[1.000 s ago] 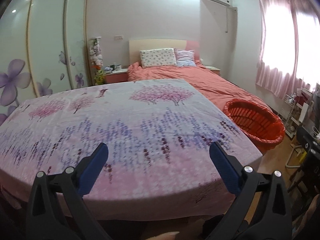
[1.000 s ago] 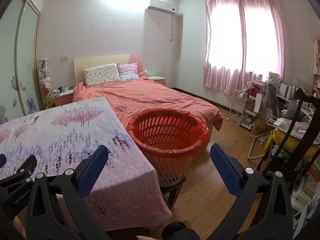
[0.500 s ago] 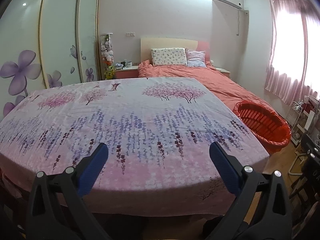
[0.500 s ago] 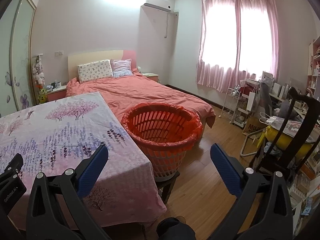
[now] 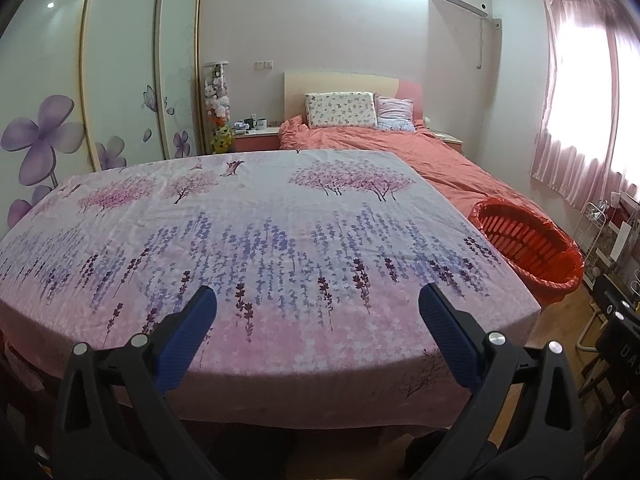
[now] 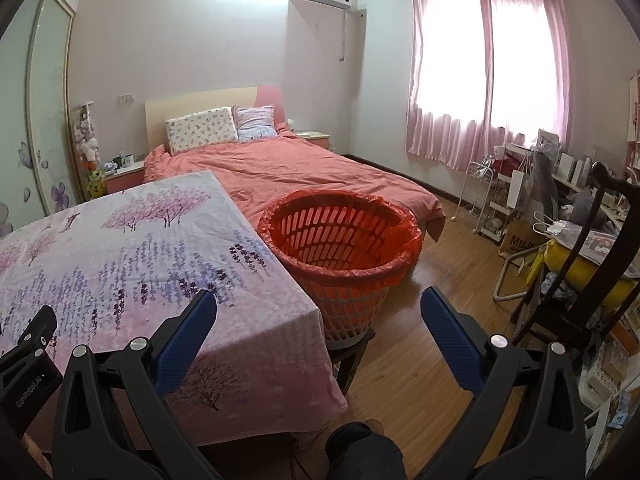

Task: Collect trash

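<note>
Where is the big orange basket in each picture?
Left wrist view: the orange basket sits at the right edge, just past the corner of the flowery tablecloth.
Right wrist view: the orange basket is in the middle, on the floor beside the tablecloth.
Shared landmark: the pink bed behind the basket.

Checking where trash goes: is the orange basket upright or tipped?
Upright: the orange basket stands beside the table, its bag-lined rim facing up.
</note>
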`<action>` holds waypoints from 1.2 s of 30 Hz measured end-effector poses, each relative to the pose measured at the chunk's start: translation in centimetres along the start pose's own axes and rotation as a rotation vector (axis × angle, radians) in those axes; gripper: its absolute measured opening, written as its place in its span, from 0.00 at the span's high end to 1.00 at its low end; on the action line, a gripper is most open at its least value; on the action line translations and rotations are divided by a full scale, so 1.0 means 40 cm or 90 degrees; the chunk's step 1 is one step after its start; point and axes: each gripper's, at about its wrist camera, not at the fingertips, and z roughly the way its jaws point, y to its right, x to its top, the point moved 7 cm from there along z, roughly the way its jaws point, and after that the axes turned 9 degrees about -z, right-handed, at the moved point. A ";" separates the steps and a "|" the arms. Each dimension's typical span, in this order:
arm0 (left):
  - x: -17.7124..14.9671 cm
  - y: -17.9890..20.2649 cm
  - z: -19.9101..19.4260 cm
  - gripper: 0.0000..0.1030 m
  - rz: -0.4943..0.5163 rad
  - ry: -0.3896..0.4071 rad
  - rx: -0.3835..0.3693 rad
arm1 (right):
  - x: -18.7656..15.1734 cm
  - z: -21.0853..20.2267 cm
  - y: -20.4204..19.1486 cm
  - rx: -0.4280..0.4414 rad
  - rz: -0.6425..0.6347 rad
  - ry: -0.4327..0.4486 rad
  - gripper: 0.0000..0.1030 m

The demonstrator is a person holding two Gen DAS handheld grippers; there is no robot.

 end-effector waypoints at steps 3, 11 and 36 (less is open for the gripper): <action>0.003 -0.001 -0.003 0.04 -0.003 0.001 0.003 | 0.001 0.000 0.003 -0.004 0.000 0.000 0.02; 0.018 0.003 -0.021 0.04 0.002 0.015 0.022 | 0.009 -0.012 0.009 -0.036 -0.006 0.004 0.02; 0.024 0.006 -0.049 0.04 -0.004 0.009 0.025 | 0.008 -0.023 -0.003 -0.013 -0.005 -0.013 0.02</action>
